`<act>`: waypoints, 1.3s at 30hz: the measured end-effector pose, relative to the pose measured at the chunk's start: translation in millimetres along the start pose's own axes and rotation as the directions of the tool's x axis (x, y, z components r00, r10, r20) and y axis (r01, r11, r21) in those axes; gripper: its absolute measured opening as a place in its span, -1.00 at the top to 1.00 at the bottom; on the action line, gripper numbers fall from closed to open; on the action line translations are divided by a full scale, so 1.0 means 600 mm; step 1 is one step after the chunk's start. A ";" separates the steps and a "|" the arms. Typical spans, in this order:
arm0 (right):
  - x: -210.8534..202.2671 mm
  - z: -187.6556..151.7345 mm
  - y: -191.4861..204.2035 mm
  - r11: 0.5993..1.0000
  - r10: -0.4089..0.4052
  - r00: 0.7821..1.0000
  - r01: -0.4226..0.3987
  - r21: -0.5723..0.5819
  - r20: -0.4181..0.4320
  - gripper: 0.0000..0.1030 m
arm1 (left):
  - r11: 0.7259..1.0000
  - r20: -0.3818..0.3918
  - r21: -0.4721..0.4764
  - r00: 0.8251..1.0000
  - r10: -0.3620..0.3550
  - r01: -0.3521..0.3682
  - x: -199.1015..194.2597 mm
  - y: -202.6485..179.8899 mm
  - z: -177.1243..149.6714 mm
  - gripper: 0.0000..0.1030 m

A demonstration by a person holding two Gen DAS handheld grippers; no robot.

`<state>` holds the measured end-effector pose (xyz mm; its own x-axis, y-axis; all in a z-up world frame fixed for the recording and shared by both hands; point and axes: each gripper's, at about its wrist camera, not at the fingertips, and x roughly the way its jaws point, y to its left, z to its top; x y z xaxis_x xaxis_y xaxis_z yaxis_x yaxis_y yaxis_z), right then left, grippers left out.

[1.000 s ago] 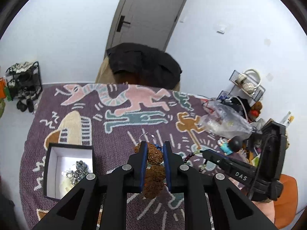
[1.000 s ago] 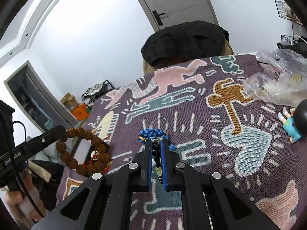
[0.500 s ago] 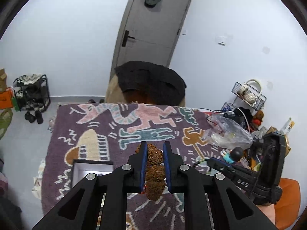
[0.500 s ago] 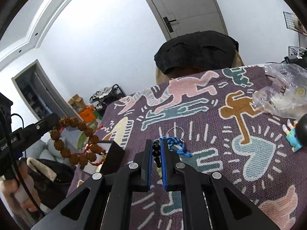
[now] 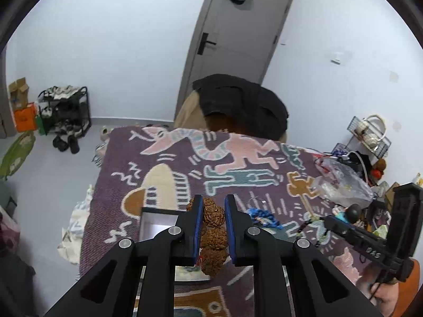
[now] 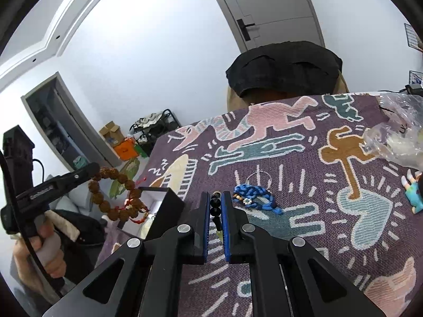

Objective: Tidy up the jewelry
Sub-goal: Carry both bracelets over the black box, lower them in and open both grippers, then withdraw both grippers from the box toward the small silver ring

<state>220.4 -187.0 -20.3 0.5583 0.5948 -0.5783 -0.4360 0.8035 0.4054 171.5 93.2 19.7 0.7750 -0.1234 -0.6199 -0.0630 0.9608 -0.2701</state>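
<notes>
My left gripper [image 5: 213, 204] is shut on a brown rough-bead bracelet [image 5: 213, 232] that hangs between its blue pads, above the black jewelry box [image 5: 158, 219]. From the right wrist view that bracelet [image 6: 116, 195] dangles as a loop off the left gripper [image 6: 91, 170], over the box [image 6: 164, 202]. My right gripper [image 6: 214, 198] is shut on a string of small black beads [image 6: 215, 208] with a pale green piece hanging below. A blue braided bracelet [image 6: 257, 200] and a thin wire hoop [image 6: 257, 181] lie on the patterned rug [image 6: 304, 211].
A clear plastic bag [image 5: 341, 182] and a small doll [image 5: 349, 212] sit at the rug's right edge. A chair with a black garment [image 5: 238, 108] stands behind the table. A shoe rack [image 5: 64, 113] is on the floor at left.
Both grippers have lifted and drawn back from the rug with their beads. The box has slid under the left gripper, its inside now mostly hidden.
</notes>
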 end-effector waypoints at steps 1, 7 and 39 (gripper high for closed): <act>0.001 -0.001 0.003 1.000 0.002 1.000 -0.002 -0.002 -0.002 0.82 | 1.000 -0.007 -0.007 1.000 0.007 -0.007 0.003 0.006 -0.002 0.67; 0.016 -0.003 0.025 1.000 0.017 1.000 -0.017 -0.023 -0.020 0.82 | 0.997 -0.064 -0.069 0.998 0.029 -0.034 0.024 0.048 -0.011 0.26; 0.169 -0.009 0.217 0.980 0.075 0.981 -0.105 -0.169 -0.177 -0.28 | 0.980 0.012 -0.154 0.992 0.129 -0.125 -0.018 0.162 -0.063 -0.94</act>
<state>216.3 -22.0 -30.2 0.3908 0.6392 -0.6624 -0.6054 0.7205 0.3381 133.1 178.2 -27.9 0.7681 0.0042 -0.6404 -0.2556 0.9189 -0.3006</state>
